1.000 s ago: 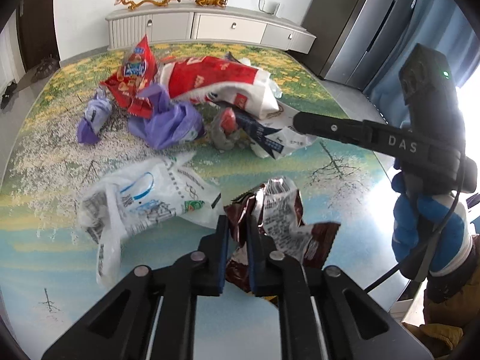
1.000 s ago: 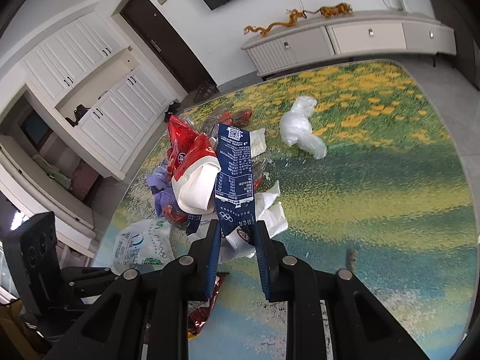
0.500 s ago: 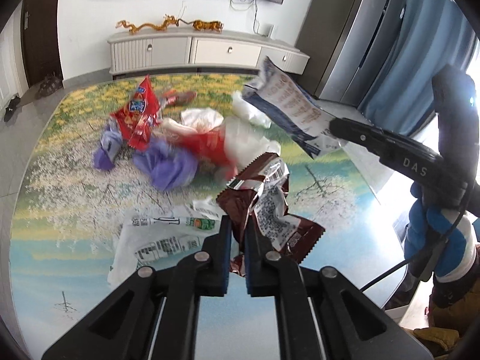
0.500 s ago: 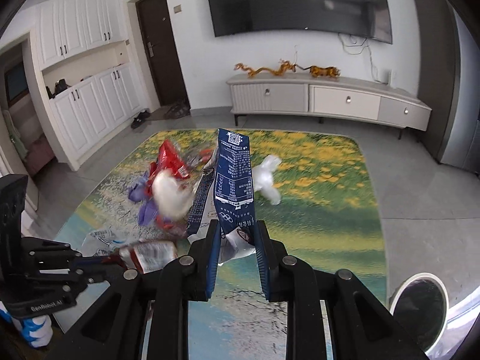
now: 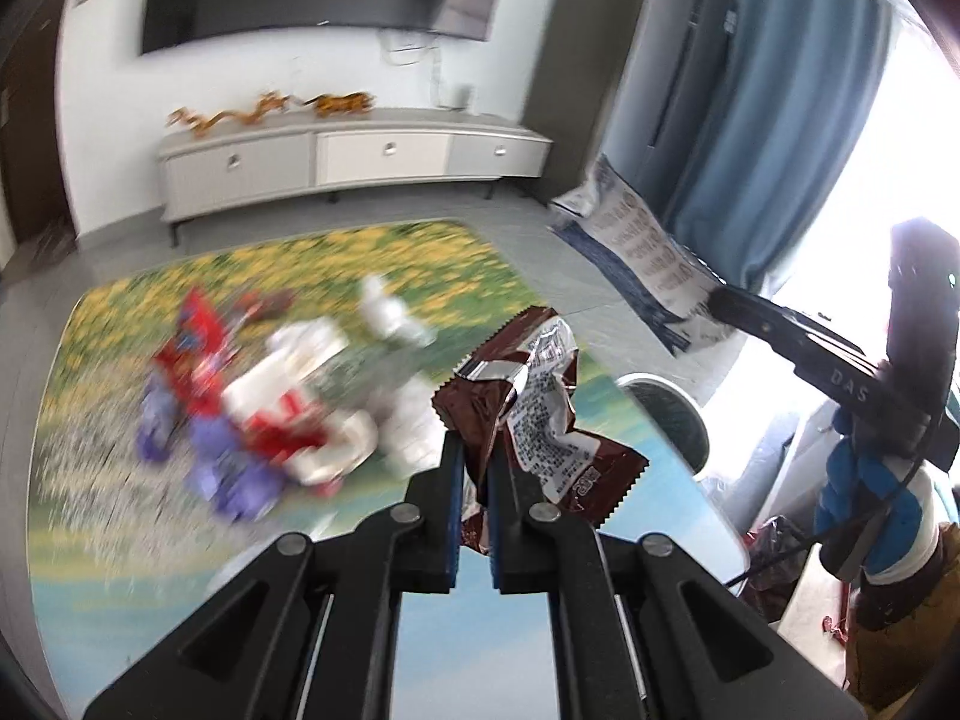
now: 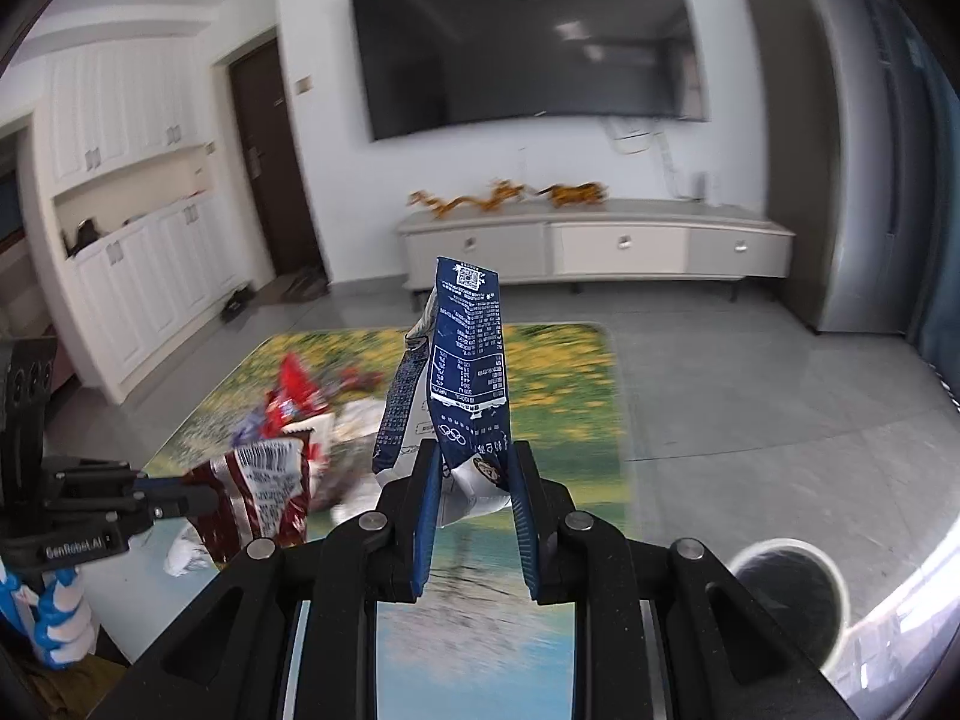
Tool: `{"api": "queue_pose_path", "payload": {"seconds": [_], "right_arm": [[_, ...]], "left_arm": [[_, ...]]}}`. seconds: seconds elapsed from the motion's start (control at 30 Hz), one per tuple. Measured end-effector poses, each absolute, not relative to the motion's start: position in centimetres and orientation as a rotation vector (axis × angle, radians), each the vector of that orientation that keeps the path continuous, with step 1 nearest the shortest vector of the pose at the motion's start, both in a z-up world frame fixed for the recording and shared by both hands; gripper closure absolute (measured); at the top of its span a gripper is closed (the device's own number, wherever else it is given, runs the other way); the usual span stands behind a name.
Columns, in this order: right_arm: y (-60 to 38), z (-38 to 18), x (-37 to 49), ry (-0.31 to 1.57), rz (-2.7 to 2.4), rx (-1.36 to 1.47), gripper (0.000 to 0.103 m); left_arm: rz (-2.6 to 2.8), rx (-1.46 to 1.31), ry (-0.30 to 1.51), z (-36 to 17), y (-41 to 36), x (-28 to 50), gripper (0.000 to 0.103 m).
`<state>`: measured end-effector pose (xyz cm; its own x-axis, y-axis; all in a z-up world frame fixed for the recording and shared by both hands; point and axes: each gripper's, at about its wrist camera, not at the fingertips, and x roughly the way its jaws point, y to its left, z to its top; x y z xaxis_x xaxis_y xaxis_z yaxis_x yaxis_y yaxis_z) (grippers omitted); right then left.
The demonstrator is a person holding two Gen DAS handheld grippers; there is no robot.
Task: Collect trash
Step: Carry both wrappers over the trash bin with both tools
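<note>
Left tongs [image 5: 474, 474]: pressed together on the lower part of a crumpled brown wrapper [image 5: 528, 414], which rises above the tips, clear of the tabletop [image 5: 180, 552]. Right tongs [image 6: 471, 480]: pinching the white bottom end of a dark blue packet [image 6: 471, 354], which stands upright between the pads.

Remaining trash: a blurred pile of wrappers [image 5: 270, 402] in red, white and purple lies on the tabletop, beyond and left of the left tongs.

Container: a round, white-rimmed bin [image 6: 780, 594] stands on the floor past the tabletop's right edge; its interior is dark and its contents cannot be told.

Views compared: the left wrist view shows the right tongs from the side, with the blue packet against a blue curtain [image 5: 750, 120]. The right wrist view shows the left tongs at lower left, plus a wall-mounted television [image 6: 528, 42] and white cupboards [image 6: 120, 240].
</note>
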<state>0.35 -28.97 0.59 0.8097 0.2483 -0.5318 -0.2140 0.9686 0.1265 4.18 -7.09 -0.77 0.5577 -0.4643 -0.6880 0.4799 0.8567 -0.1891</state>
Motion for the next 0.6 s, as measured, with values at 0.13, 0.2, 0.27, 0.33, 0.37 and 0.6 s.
{"api": "queue_pose_path", "payload": {"seconds": [0.13, 0.2, 0.27, 0.33, 0.37, 0.6], "right_arm": [[-34.6, 0.7, -1.9, 0.569, 0.106, 0.099, 0.082], [-37.7, 0.2, -2.8, 0.579, 0.028, 0.126, 0.082], [-41.2, -0.6, -3.7, 0.597, -0.059, 0.162, 0.082], [-44.0, -1.6, -4.5, 0.618, -0.128, 0.187, 0.082], [-45.5, -2.3, -4.7, 0.633, -0.163, 0.200, 0.082], [-52.2, -7.0, -4.3, 0.729, -0.299, 0.276, 0.082]], "left_arm": [[-0.636, 0.088, 0.806, -0.3, -12.7, 5.4, 0.097], [-0.678, 0.125, 0.811, -0.4, -16.4, 6.1, 0.097], [-0.718, 0.154, 0.819, -0.6, -20.1, 6.8, 0.097], [-0.744, 0.178, 0.825, -0.8, -23.2, 7.3, 0.097], [-0.761, 0.192, 0.834, -1.0, -25.6, 7.7, 0.097], [-0.815, 0.233, 0.911, -3.8, -37.2, 9.9, 0.097]]}}
